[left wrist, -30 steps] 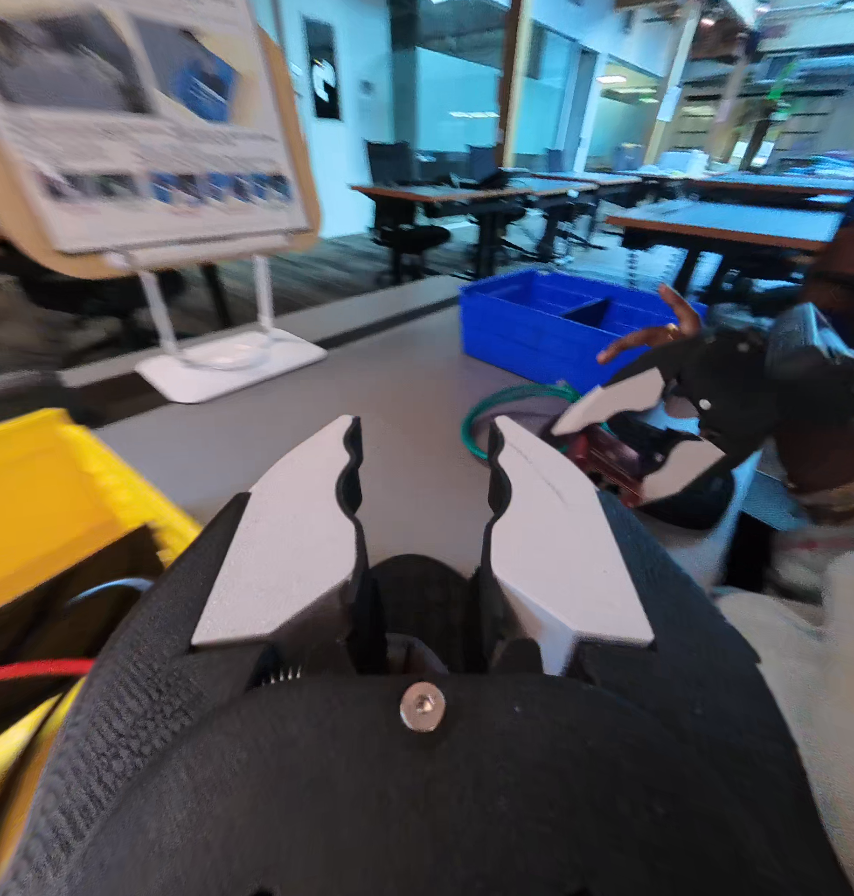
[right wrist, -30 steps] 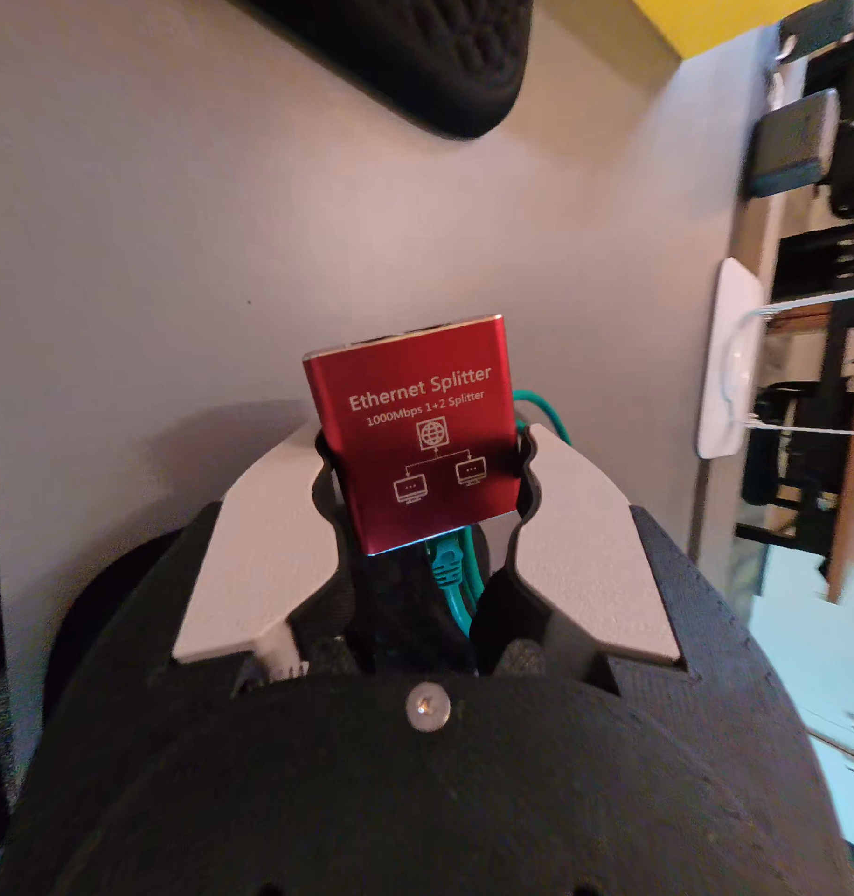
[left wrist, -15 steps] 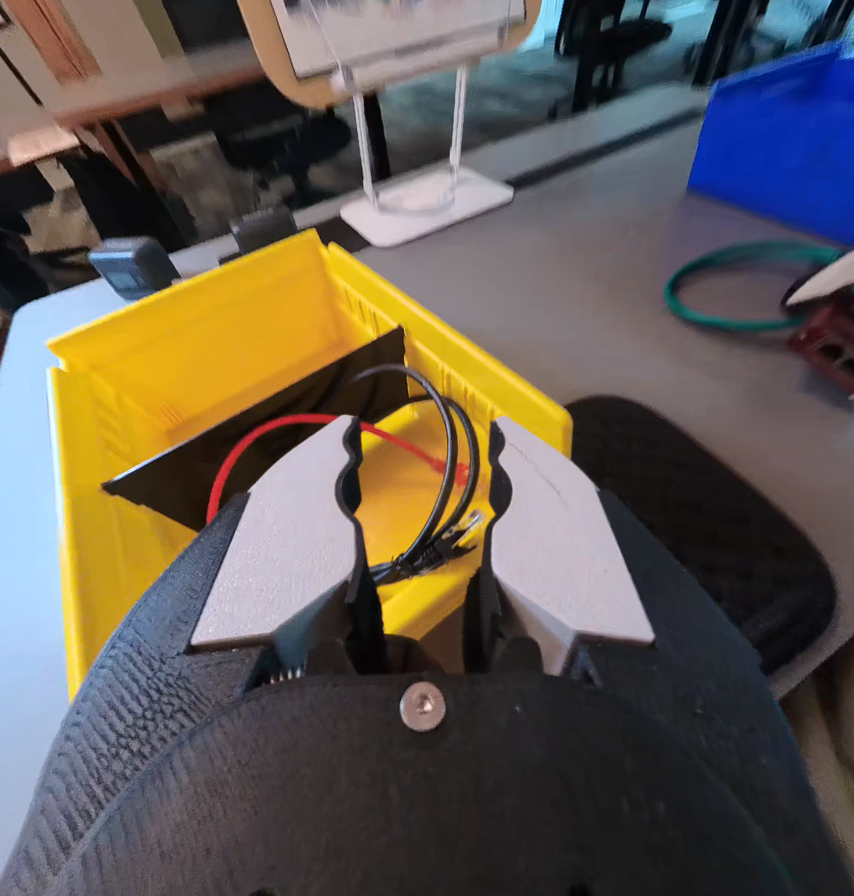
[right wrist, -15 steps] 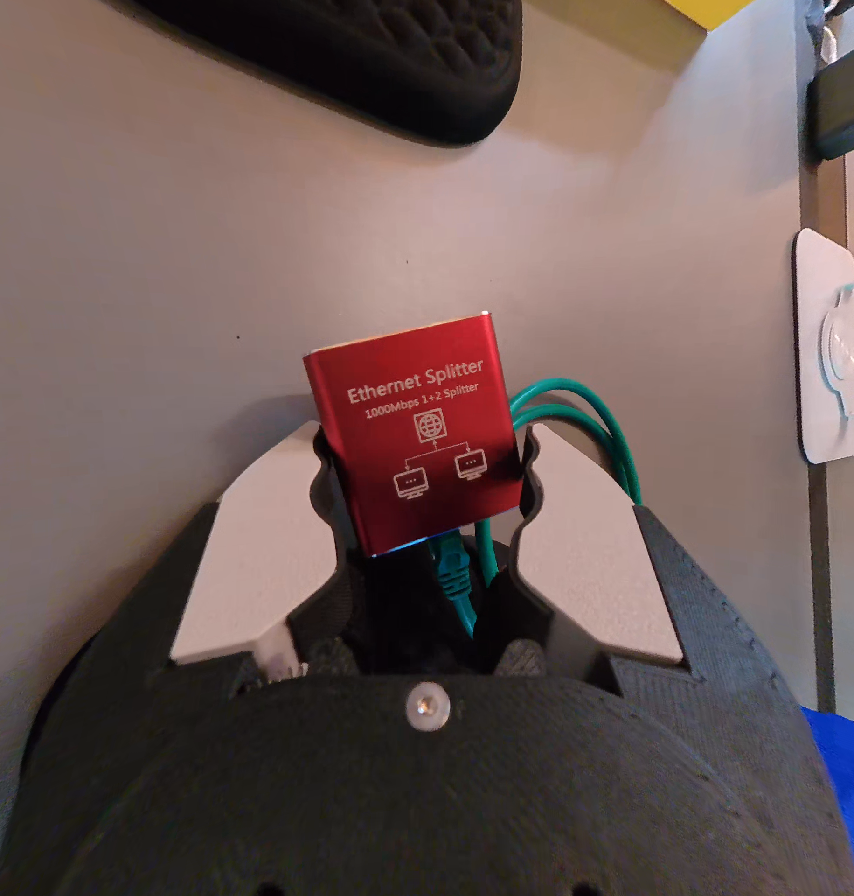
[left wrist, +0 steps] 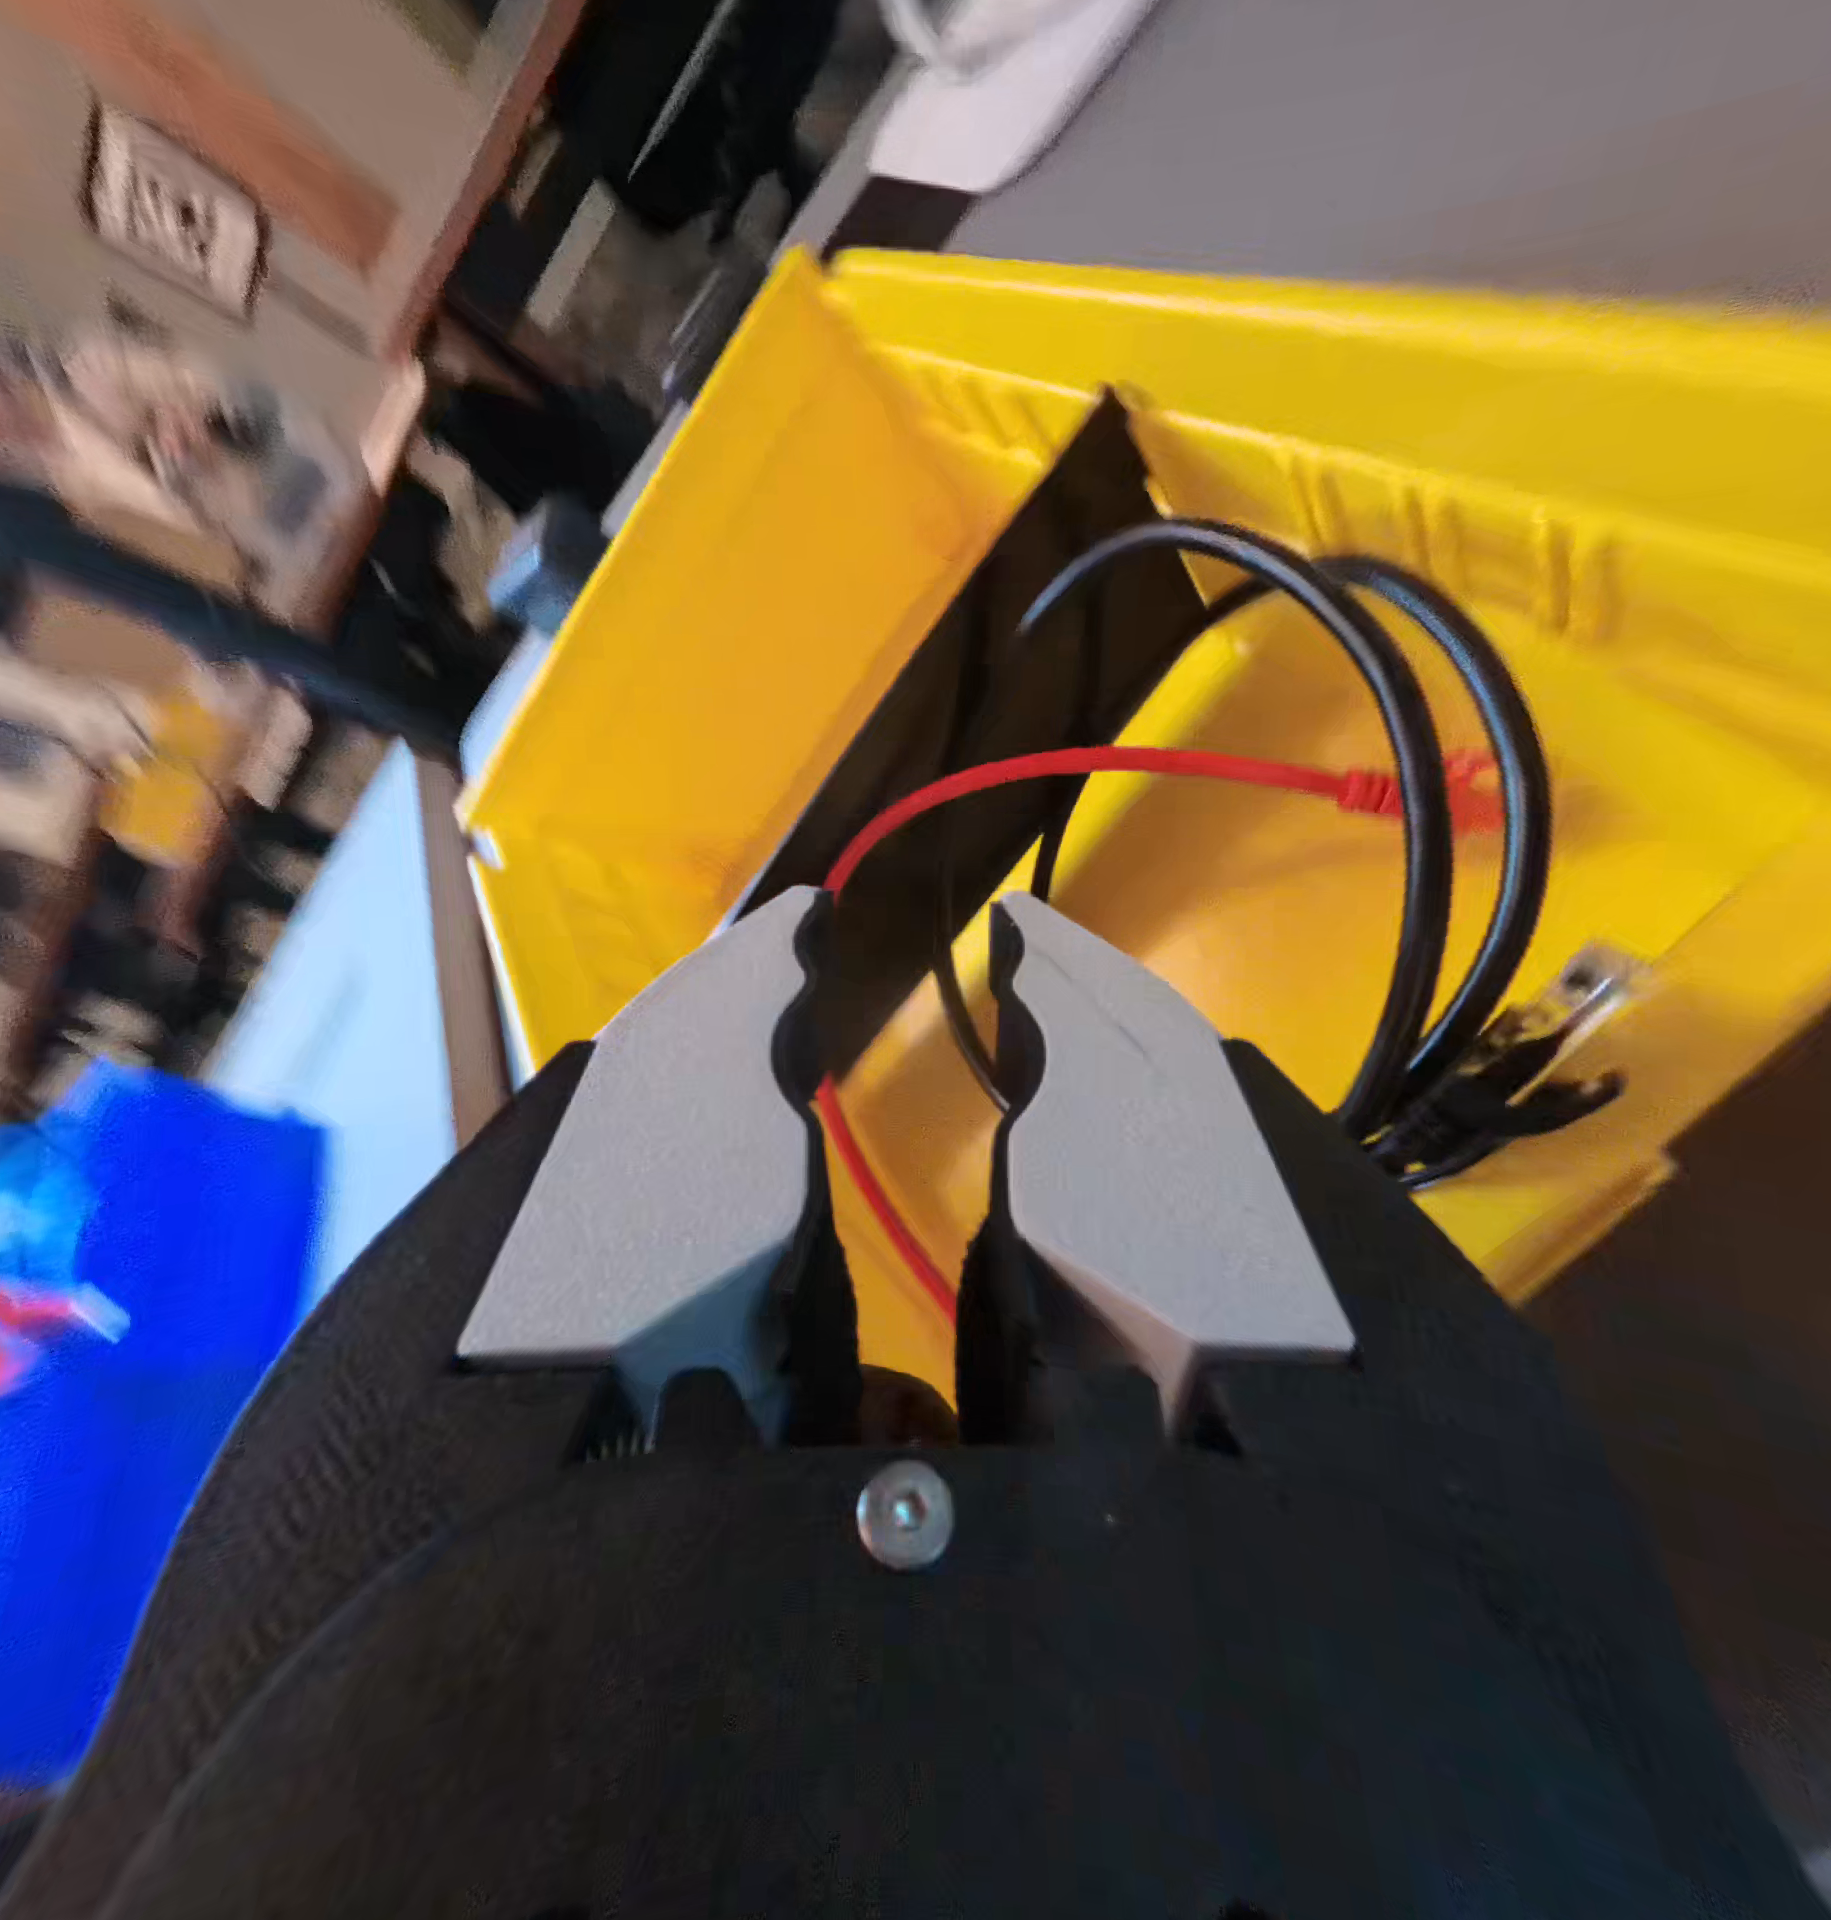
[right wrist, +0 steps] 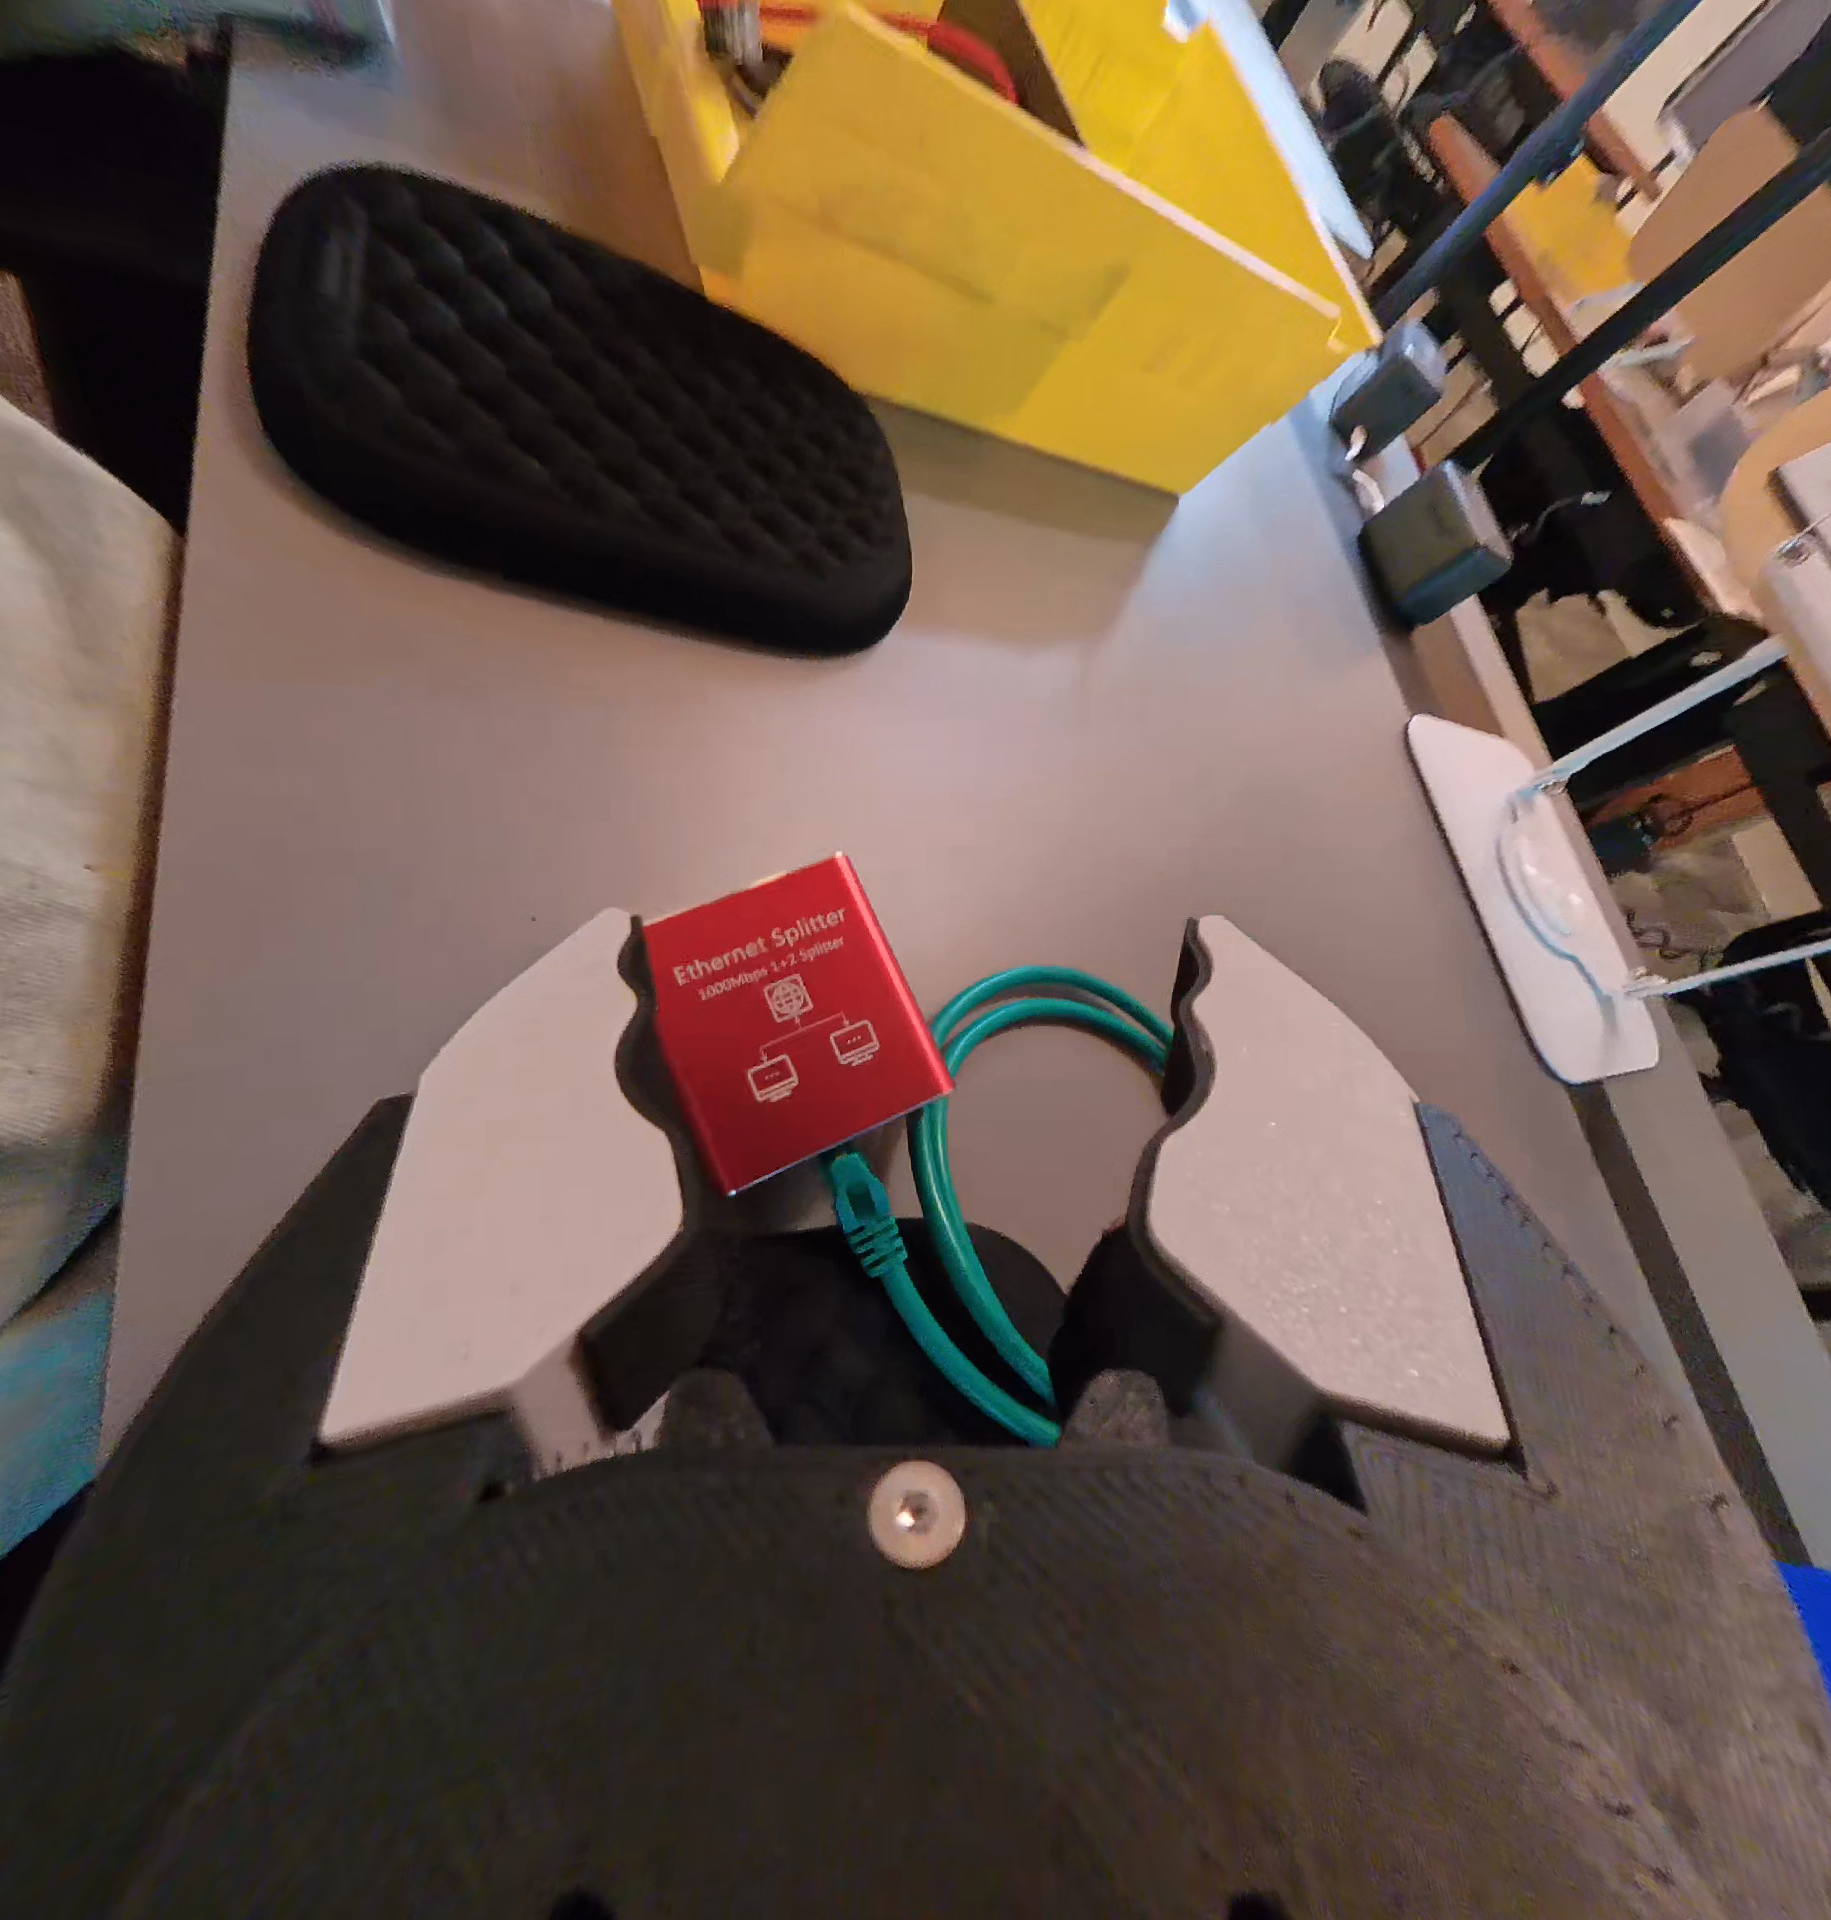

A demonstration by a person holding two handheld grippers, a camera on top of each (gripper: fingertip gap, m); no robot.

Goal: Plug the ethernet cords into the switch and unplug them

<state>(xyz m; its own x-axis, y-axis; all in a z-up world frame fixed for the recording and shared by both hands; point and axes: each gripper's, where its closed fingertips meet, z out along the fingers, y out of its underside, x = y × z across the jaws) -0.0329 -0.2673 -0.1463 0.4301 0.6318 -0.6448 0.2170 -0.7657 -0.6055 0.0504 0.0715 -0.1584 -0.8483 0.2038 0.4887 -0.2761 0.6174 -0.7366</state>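
My right gripper [right wrist: 911,935] is open wide. The red splitter [right wrist: 797,1018] rests on the grey table [right wrist: 475,831] between its fingers, against the left finger. A green ethernet cord [right wrist: 1046,997] is plugged into the splitter's near end and loops by the right finger. My left gripper [left wrist: 911,925] is open with a narrow gap, tilted over the yellow bin [left wrist: 786,644]. A red cord [left wrist: 1098,764] and looped black cords [left wrist: 1441,831] lie in the bin. The red cord runs behind the gap between the fingers and is not gripped.
A black padded rest [right wrist: 578,416] lies on the table between the splitter and the yellow bin [right wrist: 994,270]. A white stand base [right wrist: 1513,904] and dark adapters [right wrist: 1430,540] sit at the table's far edge. A black divider [left wrist: 994,665] stands in the bin.
My right gripper has opened and let go of the splitter, which now lies on the table. My left gripper has swung over the yellow bin, rolled sideways, and come closer to the cords.
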